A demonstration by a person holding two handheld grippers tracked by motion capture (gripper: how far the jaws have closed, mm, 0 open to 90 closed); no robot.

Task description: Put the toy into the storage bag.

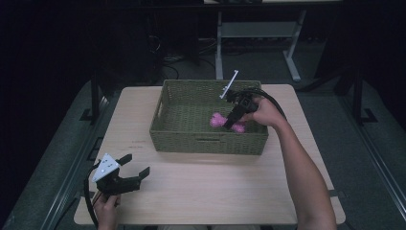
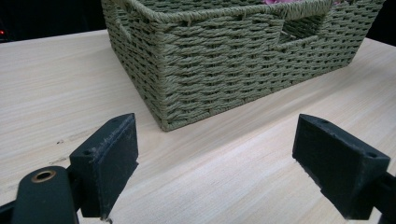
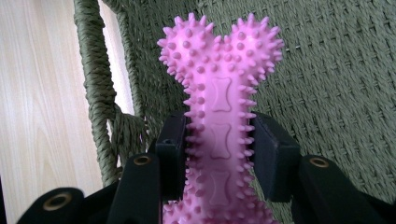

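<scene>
A pink spiky rubber bone is clamped by its shaft between the two black jaws of my right gripper. In the high view that right gripper reaches down into the green woven basket at its right side, and the pink bone lies low inside, near the basket's floor. My left gripper rests near the table's front left corner, its jaws wide apart with nothing between them. In the left gripper view my left gripper faces the basket's near corner.
The light wooden table has free room in front of the basket and on both sides. Beyond the table stand a desk frame and cables on a dark floor.
</scene>
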